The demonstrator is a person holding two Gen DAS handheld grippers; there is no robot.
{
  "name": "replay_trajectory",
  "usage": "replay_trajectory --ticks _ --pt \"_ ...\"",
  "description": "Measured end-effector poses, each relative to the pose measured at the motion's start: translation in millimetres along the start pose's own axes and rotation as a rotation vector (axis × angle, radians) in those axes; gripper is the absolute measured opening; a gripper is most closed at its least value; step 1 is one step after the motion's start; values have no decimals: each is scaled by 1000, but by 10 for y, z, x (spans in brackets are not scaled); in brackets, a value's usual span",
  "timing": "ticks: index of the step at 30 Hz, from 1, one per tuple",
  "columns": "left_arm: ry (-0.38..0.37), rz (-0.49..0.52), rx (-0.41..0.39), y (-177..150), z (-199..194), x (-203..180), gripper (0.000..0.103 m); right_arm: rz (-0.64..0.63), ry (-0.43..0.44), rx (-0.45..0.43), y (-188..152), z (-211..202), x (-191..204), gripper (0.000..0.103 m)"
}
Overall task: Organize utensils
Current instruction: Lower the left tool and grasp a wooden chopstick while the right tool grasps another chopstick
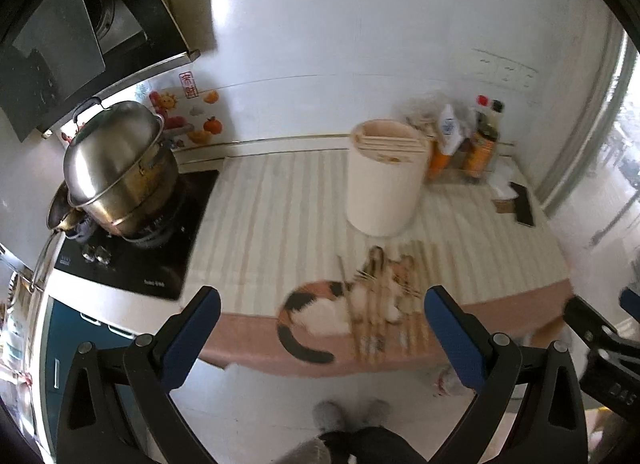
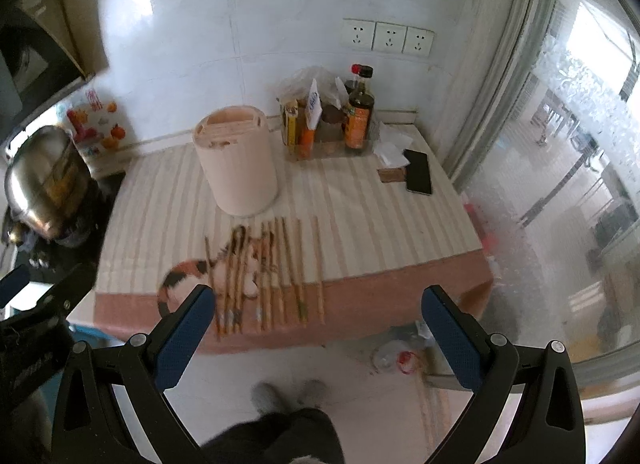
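1. Tabletop (image 2: 360, 208): covered by a striped cloth with a pink border and a printed cat; it carries every item below.
2. Utensil holder (image 2: 236, 160): a pale cylindrical tub standing upright behind the chopsticks, near but apart from them. Its lid has slots; what is inside cannot be seen, though it looks like the likely destination.
3. Clear tray (image 2: 320, 148): set by the wall, holding sauce bottles (image 2: 359, 120) and packets, all upright.
4. Chopsticks (image 2: 280, 268): wooden sticks lying flat in a rough row at the near edge of the tabletop, running front to back, some touching, one at the right set apart. Judged light, stiff and thin, likely to roll or slip; taking hold across the middle of a stick, perpendicular to its length, seems soundest.
5. Left gripper (image 1: 320, 322) and right gripper (image 2: 318, 318): fingers of each spread wide, holding nothing, both hovering short of the tabletop edge above the floor.
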State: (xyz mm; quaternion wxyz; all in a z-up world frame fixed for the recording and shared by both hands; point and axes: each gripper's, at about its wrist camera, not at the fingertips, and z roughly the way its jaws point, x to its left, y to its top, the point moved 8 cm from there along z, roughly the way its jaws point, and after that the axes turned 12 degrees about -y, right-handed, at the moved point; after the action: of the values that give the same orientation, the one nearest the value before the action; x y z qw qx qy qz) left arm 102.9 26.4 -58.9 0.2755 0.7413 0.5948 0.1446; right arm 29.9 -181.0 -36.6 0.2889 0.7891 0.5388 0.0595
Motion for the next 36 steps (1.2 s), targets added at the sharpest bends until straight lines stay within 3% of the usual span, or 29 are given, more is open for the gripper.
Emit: replay_trajectory --ticks 5,10,13,15,17,21,27,31,33,35,36 --pt "59 -11 37 52 650 375 103 37 -16 47 -8 532 170 103" --pt "69 -53 197 -141 1498 616 103 75 -55 150 -116 1269 210 102" --pt "43 -91 293 -304 1944 643 101 91 -53 205 -181 1711 179 90" --pt "10 -120 365 -431 2253 623 95 93 -43 245 -213 2001 181 79" --pt "-14 -156 436 -561 2529 582 81 88 -31 286 -247 2314 204 73" --pt "-44 -199 540 -774 2981 431 76 45 7 381 -332 2917 310 51" --pt "-27 -231 627 -973 3321 326 66 -8 30 499 -457 3578 380 49" --pt "-7 -244 623 -988 3361 294 50 -29 68 559 -506 3845 433 49" --pt "-26 -254 610 -977 3357 248 36 -60 85 575 -528 3923 511 49" --pt "-21 -239 600 -932 3391 204 8 -90 96 580 -539 3983 589 49" --pt "-14 -231 604 -930 3394 201 5 -111 94 576 -539 4006 636 50"
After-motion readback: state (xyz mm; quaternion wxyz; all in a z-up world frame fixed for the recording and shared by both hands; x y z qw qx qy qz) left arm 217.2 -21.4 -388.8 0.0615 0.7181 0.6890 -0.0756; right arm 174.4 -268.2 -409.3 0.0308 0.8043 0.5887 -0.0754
